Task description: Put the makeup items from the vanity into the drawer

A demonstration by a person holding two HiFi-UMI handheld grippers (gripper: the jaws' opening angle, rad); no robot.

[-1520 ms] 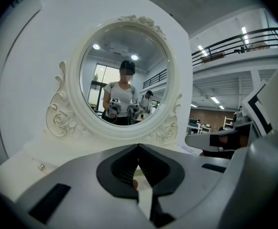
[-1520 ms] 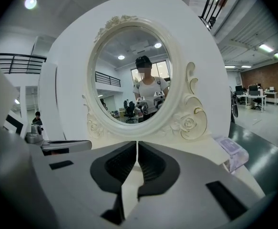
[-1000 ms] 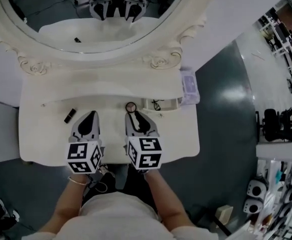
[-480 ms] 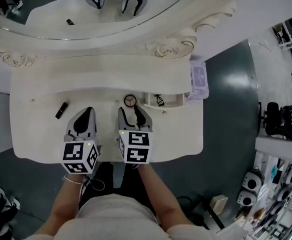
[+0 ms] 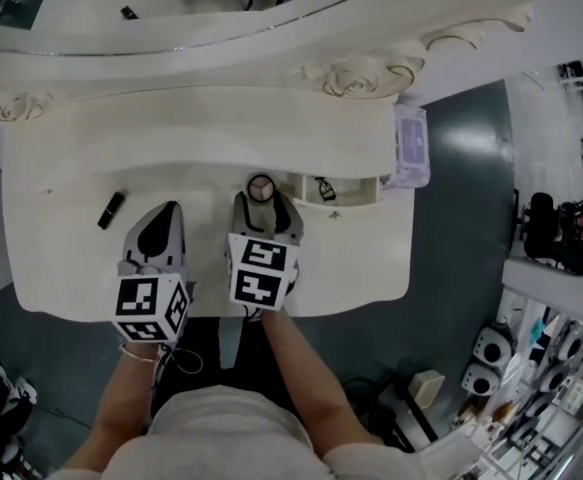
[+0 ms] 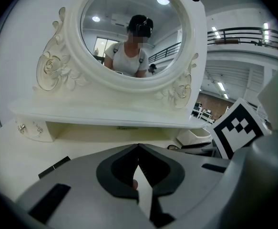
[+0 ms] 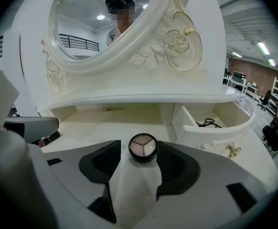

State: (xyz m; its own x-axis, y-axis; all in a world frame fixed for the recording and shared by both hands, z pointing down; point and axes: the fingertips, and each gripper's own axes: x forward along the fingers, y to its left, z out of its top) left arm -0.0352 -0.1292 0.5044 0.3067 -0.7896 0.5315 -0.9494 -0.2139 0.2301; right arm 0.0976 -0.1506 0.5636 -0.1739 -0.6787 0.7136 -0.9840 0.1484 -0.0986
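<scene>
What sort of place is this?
Likely a lab or workshop hall staged as a dressing corner: a white vanity with a mirror stands on bare grey floor, beside equipment racks.

Staged vanity corner, large open hall: lab or studio.
Ornate white vanity (image 5: 201,158) on grey floor (image 5: 451,268); ceiling strip lights (image 7: 263,48), balcony railing (image 6: 253,31), equipment shelves (image 5: 531,388).

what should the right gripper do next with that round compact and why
Probably close on the round compact: the right gripper has just been opening its jaws, and the compact sits between their tips, ungripped, on the vanity top, near the open drawer.
</scene>
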